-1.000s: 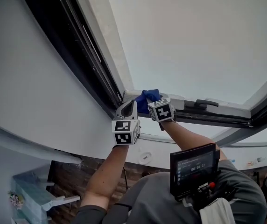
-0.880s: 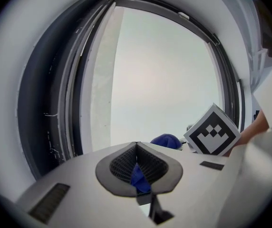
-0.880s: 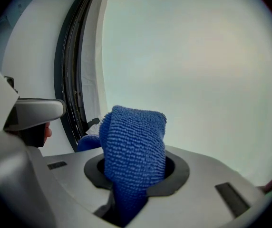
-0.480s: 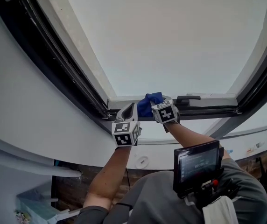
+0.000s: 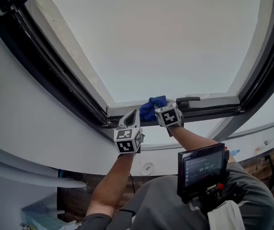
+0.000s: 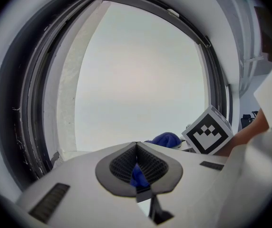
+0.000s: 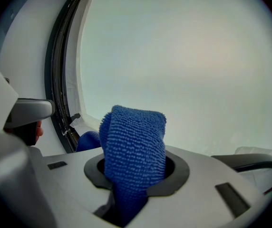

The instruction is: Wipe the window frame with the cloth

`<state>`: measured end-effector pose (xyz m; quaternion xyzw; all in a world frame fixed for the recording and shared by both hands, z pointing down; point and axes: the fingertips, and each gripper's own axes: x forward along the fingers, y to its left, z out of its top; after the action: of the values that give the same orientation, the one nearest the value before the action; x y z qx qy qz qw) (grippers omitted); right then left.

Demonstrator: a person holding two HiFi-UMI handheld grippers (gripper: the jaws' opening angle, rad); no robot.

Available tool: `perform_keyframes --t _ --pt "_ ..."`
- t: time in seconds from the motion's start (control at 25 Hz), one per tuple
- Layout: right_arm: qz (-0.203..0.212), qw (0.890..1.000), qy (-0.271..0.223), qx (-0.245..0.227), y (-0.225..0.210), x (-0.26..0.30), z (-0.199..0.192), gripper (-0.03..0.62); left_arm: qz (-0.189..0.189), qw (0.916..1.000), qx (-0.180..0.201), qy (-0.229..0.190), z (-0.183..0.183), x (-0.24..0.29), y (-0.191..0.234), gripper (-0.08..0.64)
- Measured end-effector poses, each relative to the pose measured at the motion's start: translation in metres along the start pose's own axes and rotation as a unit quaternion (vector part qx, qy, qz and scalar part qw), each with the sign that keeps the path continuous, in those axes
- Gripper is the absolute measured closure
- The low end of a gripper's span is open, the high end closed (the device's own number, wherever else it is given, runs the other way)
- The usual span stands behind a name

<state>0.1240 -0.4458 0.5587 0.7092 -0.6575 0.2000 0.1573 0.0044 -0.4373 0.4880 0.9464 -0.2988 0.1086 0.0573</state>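
Along the left side of the head view, the window frame (image 5: pixel 72 51) runs diagonally down to its lower rail, where both grippers are raised from below.

Just left of centre, the left gripper (image 5: pixel 133 113) points up at that rail. Its own view shows its jaws (image 6: pixel 136 148) pressed together with a sliver of blue between the pads. I take that for a corner of the cloth (image 5: pixel 151 107), pinched probably to keep the loose end from flapping. The head view is too small to show this sliver.

At centre, the cloth is bunched against the lower rail, between the two grippers.

Just right of it, the right gripper (image 5: pixel 162 108) is clenched on the cloth. Its view shows a thick blue fold (image 7: pixel 133 137) standing up out of the closed jaws (image 7: pixel 133 167), which gives a padded face to press on the frame. That view also shows a second blue lump low at the left beside the dark seal (image 7: pixel 62 80), so the cloth trails toward the other gripper.

Further right, the dark window handle (image 5: pixel 187 99) lies along the rail, near the cloth. It looks like the next obstacle if the wiping goes rightward.
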Motion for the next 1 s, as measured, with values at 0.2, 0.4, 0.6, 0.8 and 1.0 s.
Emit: perform_keyframes --t 0.2,0.4,0.6,0.8,1.0 --pt "-0.015 1.000 0.003 0.006 -0.010 -0.006 -0.001 0.463 -0.012 0.9999 0.002 0.003 -0.002 0.003 -0.008 0.551" --pt "-0.027 1.000 0.000 0.006 -0.021 -0.013 -0.001 0.463 -0.022 0.9997 0.007 0.003 -0.003 0.005 -0.018 0.551" --pt "-0.027 0.999 -0.010 0.014 -0.023 -0.025 0.002 0.463 -0.028 0.9996 0.005 0.001 -0.001 0.008 -0.026 0.551" --pt "0.015 0.995 -0.084 0.052 -0.017 -0.078 0.036 0.463 -0.042 0.9986 0.003 -0.033 0.028 0.006 -0.049 0.551" --pt "0.003 0.987 -0.130 0.091 -0.054 -0.153 0.042 0.463 -0.086 0.9944 -0.016 -0.060 0.042 0.001 -0.101 0.551"
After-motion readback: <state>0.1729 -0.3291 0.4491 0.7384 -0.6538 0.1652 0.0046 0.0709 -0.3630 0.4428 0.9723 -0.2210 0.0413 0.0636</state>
